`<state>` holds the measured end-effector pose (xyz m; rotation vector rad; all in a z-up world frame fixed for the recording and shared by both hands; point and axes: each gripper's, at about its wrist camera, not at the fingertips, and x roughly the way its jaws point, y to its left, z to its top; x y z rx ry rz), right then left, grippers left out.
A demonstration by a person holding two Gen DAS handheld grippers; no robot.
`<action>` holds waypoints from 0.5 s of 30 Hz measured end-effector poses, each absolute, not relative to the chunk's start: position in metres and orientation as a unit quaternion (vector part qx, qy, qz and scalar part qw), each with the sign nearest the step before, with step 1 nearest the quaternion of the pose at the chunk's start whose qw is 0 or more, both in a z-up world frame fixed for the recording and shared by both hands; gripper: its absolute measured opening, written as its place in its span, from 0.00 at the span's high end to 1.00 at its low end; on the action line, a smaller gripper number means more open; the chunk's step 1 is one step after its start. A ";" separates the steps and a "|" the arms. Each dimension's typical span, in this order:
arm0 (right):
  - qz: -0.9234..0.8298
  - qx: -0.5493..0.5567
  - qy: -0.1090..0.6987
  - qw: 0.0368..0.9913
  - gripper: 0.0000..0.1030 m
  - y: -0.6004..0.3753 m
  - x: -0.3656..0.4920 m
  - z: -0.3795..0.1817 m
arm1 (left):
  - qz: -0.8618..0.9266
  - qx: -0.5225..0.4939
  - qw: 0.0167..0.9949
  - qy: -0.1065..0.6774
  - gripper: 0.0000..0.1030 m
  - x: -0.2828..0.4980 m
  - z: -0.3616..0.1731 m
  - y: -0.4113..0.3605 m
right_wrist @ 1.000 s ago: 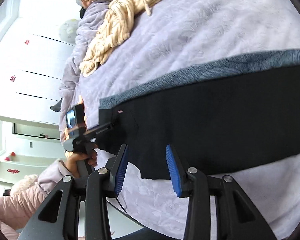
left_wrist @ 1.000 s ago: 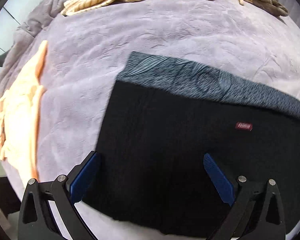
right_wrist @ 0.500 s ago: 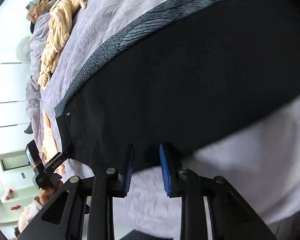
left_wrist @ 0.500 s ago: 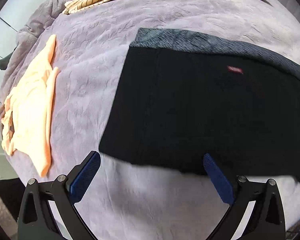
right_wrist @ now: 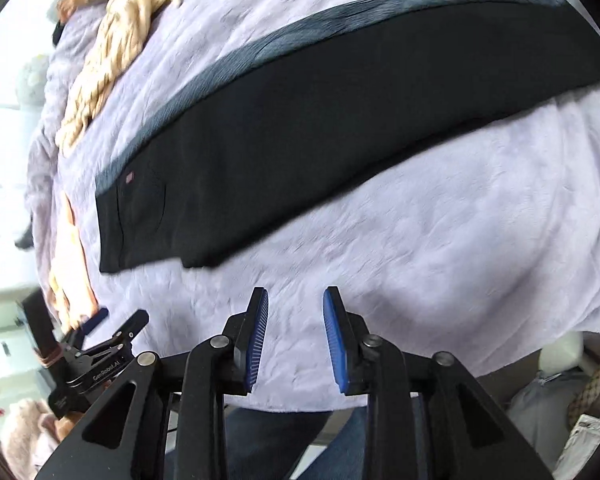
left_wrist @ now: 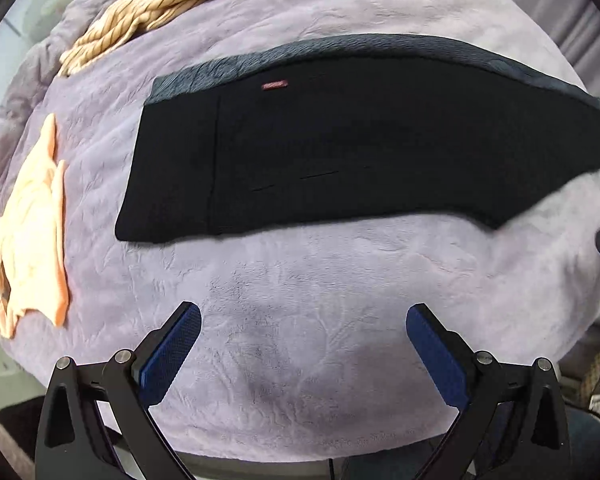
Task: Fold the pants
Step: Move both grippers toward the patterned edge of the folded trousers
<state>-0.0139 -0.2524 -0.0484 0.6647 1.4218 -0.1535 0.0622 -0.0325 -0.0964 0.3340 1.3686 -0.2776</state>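
Across the lilac bedspread (left_wrist: 300, 280) I see the black pants (left_wrist: 340, 152) lying flat, folded lengthwise into one long strip, waistband end toward the left in my left-wrist view, a small red label (left_wrist: 274, 85) near its far edge. A grey textured cloth (left_wrist: 228, 72) shows along the far side of the pants, partly under them. My left gripper (left_wrist: 303, 350) hangs over bare bedspread on the near side of the pants, apart from them, jaws spread wide, nothing between the blue pads. My right gripper (right_wrist: 295, 340) also sits over bare bedspread, near the bed's front edge, clear of the pants (right_wrist: 320, 128); its jaws have just been opening a little, the gap stays narrow, nothing between them. An orange garment (left_wrist: 28, 232) lies flat at the left end of the bed, just beyond the waistband. A striped cream blanket (left_wrist: 172, 4) is bunched at the far-left corner. From the right wrist, the left gripper (right_wrist: 100, 332) shows low left, beside the orange garment (right_wrist: 72, 264), with a pink sleeve (right_wrist: 24, 432) below it. Both views are slightly blurred.
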 end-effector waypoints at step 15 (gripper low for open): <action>-0.092 0.246 0.644 0.719 0.69 -0.219 -0.005 -0.034 | -0.151 0.154 0.759 0.615 0.00 0.068 -0.088 -0.033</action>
